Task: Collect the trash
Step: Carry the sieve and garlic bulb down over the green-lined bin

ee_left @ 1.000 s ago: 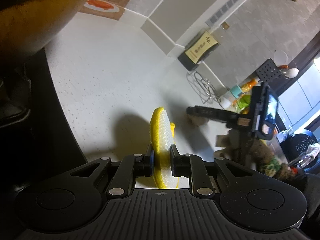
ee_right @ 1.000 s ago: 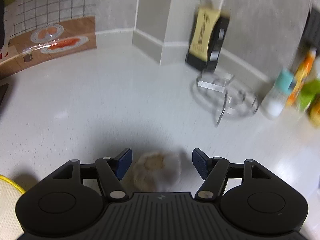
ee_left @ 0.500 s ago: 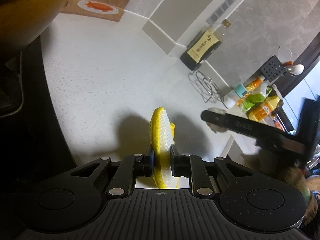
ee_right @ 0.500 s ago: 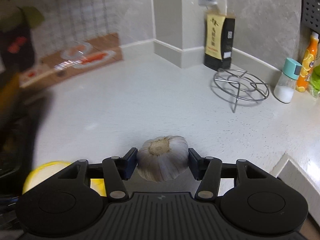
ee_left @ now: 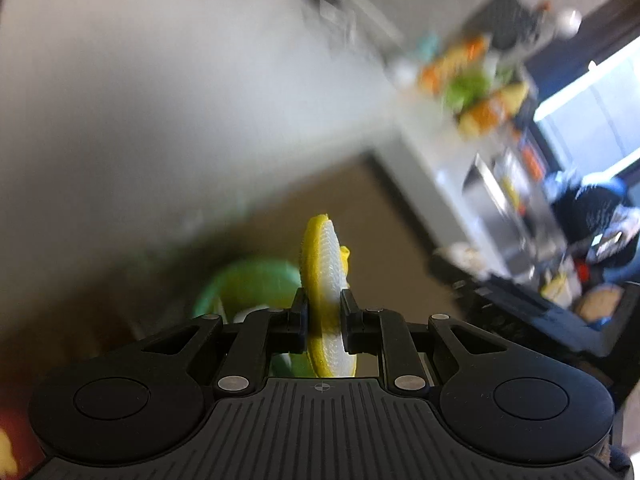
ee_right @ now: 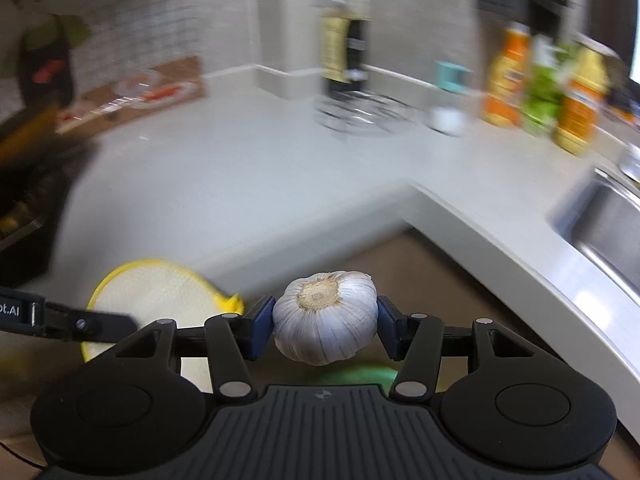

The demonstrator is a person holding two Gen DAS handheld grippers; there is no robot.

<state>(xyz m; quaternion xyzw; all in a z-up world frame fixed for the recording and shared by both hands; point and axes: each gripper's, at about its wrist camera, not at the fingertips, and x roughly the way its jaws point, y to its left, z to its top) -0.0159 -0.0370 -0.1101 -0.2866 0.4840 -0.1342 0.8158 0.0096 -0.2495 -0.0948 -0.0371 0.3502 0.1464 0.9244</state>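
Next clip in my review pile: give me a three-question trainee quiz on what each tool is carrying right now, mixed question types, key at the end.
1. True or false: the right tool is shut on the garlic bulb.
2. Multiple choice: the left tool holds the yellow-rimmed mesh disc
A. flat, face up
B. on edge between its fingers
C. not at all
3. Fill in: below the left tool, off the white countertop, sits a blurred ____ bin.

Key
1. True; both blue pads press the bulb's sides.
2. B
3. green
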